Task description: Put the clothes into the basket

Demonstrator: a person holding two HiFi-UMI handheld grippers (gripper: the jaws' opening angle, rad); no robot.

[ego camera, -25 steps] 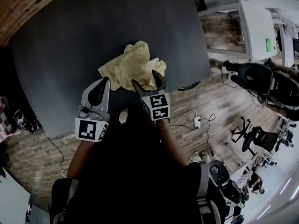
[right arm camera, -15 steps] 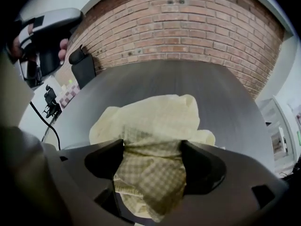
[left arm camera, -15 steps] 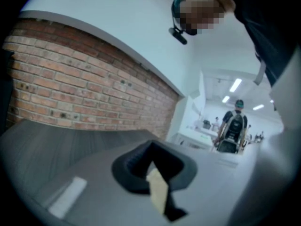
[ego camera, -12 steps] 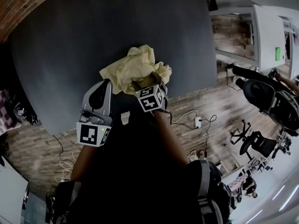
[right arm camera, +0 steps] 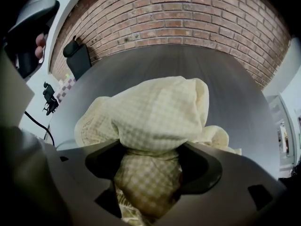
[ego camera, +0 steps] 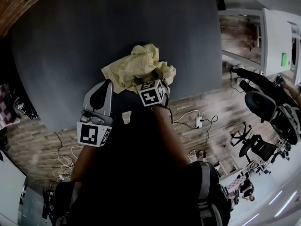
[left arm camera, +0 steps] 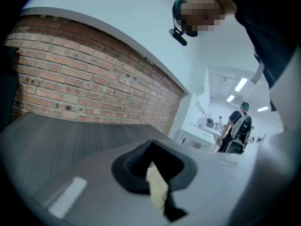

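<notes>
Two grippers pinch a soft yellow cloth [ego camera: 136,67] near the close edge of the table [ego camera: 94,32].
The right gripper [right arm camera: 148,173] has its jaws squeezed on a thick fold of the checked, crumpled yellow cloth, which puffs up over them and hides their tips. The left gripper [left arm camera: 157,192] has its jaws almost together on a thin yellow strip, but it's blurry. The table is smooth and dark. Behind it is a red brick wall [right arm camera: 188,18].

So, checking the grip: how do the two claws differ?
The right claw grips a thick bunch of cloth; the left claw pinches a thin sliver. The right claw points along the table, the left claw up toward the wall. Both are shut on the cloth.
</notes>
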